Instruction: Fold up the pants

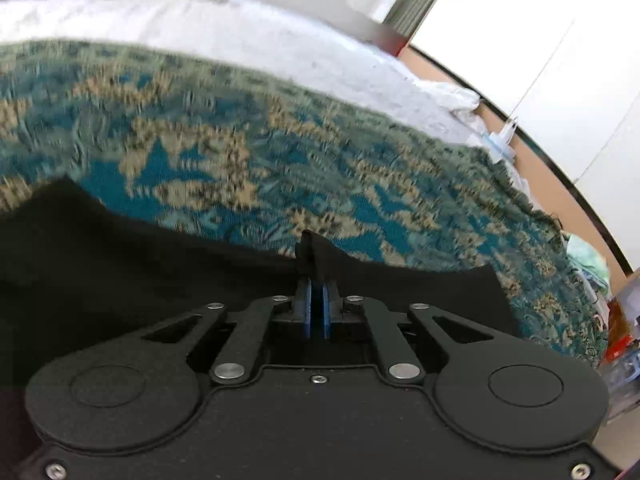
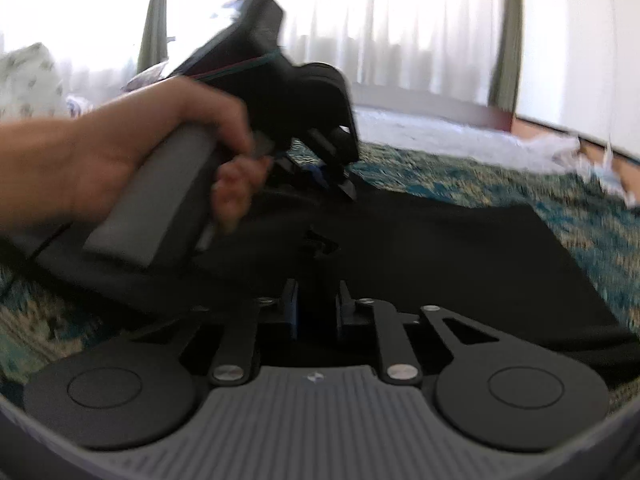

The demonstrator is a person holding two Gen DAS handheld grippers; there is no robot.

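Note:
Black pants (image 1: 160, 272) lie spread on a teal and tan patterned blanket (image 1: 280, 160). In the left wrist view my left gripper (image 1: 316, 276) is shut on a pinch of the pants' far edge, and a small peak of black cloth sticks up past its blue pads (image 1: 307, 312). In the right wrist view my right gripper (image 2: 318, 280) has a ridge of the black pants (image 2: 440, 256) pinched between its narrow jaws. Ahead to the left, a hand (image 2: 140, 148) holds the left gripper (image 2: 348, 188) with its tips down on the cloth.
The blanket (image 2: 580, 208) covers a bed with a white sheet (image 1: 240, 32) beyond it. Crumpled white cloth (image 2: 560, 148) lies at the bed's right edge. Floor clutter (image 1: 616, 320) shows past the blanket's right side. Bright curtains (image 2: 400, 40) hang behind.

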